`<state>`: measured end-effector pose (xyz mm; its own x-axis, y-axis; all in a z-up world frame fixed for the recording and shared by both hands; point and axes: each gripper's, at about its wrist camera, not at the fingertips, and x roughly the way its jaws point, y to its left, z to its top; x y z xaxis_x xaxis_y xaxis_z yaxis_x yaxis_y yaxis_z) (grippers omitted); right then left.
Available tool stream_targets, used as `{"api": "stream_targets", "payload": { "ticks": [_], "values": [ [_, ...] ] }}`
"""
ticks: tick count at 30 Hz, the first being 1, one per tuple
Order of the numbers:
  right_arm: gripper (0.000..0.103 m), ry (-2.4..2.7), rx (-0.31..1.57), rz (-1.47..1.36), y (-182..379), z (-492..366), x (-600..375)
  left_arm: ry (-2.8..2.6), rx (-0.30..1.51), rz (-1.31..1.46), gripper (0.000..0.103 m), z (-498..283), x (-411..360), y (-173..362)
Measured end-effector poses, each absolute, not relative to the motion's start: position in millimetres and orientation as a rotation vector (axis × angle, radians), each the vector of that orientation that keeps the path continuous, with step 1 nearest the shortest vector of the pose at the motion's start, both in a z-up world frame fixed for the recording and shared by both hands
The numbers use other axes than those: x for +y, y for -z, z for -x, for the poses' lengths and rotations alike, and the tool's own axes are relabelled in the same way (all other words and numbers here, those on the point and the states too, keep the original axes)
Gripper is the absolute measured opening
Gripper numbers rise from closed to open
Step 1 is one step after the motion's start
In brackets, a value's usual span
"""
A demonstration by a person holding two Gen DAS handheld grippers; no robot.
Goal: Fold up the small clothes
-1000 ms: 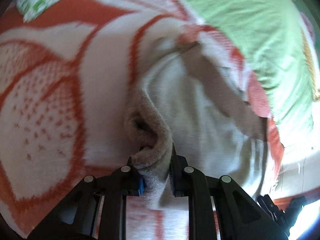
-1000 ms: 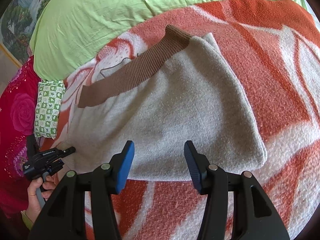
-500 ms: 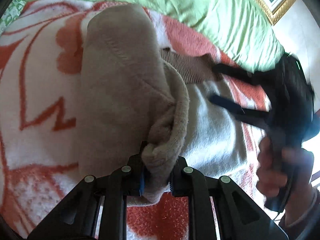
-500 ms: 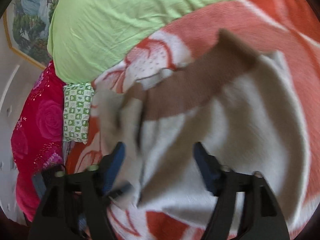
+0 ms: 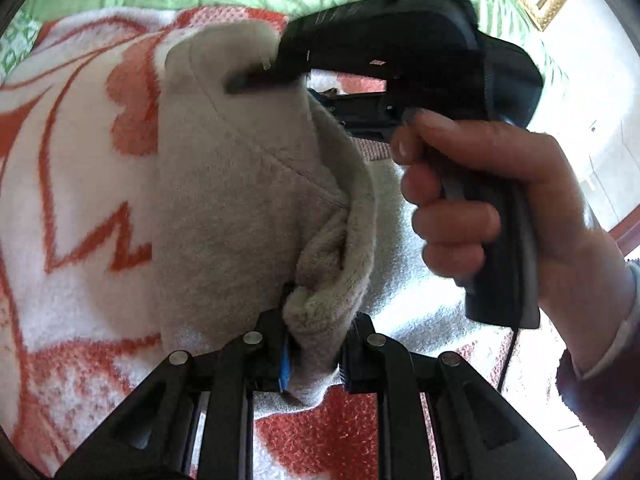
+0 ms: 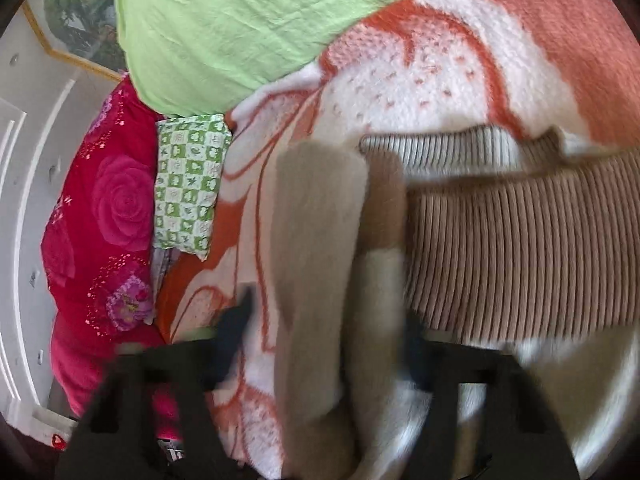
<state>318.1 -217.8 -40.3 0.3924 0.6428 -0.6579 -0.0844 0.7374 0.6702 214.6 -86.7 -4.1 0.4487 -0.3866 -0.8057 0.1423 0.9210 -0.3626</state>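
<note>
A small beige fleece garment with a brown ribbed waistband lies on an orange-and-white blanket. My left gripper is shut on a bunched edge of the garment and holds one part folded up over the rest. My right gripper is blurred; its fingers stand wide apart on either side of a raised fold of the garment. In the left wrist view the right gripper's body and the hand holding it hover over the far end of the fold.
A green sheet covers the bed behind the blanket. A green-checked cloth and a red rose-print quilt lie at the left. A framed picture hangs on the wall.
My left gripper has kept its hold and lifted the garment's edge over. My right gripper has moved in close over the raised fold, near the waistband.
</note>
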Motion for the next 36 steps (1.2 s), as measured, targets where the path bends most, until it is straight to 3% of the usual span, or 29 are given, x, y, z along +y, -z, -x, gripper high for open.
{"api": "stream_targets", "payload": {
  "ticks": [12,21,31,36],
  "values": [
    [0.015,-0.393,0.841,-0.58,-40,-252,-321,0.636,1.008,0.235,0.017,-233,-171,-43],
    [0.015,-0.227,0.874,-0.65,8,-221,-405,0.697,1.1,0.105,0.017,-259,-245,3],
    [0.015,-0.212,0.891,-0.647,30,-219,-424,0.685,1.133,0.071,0.018,-281,-270,21],
    [0.016,-0.19,0.89,-0.647,38,-215,-430,0.688,1.134,0.067,0.018,-251,-265,14]
  ]
}}
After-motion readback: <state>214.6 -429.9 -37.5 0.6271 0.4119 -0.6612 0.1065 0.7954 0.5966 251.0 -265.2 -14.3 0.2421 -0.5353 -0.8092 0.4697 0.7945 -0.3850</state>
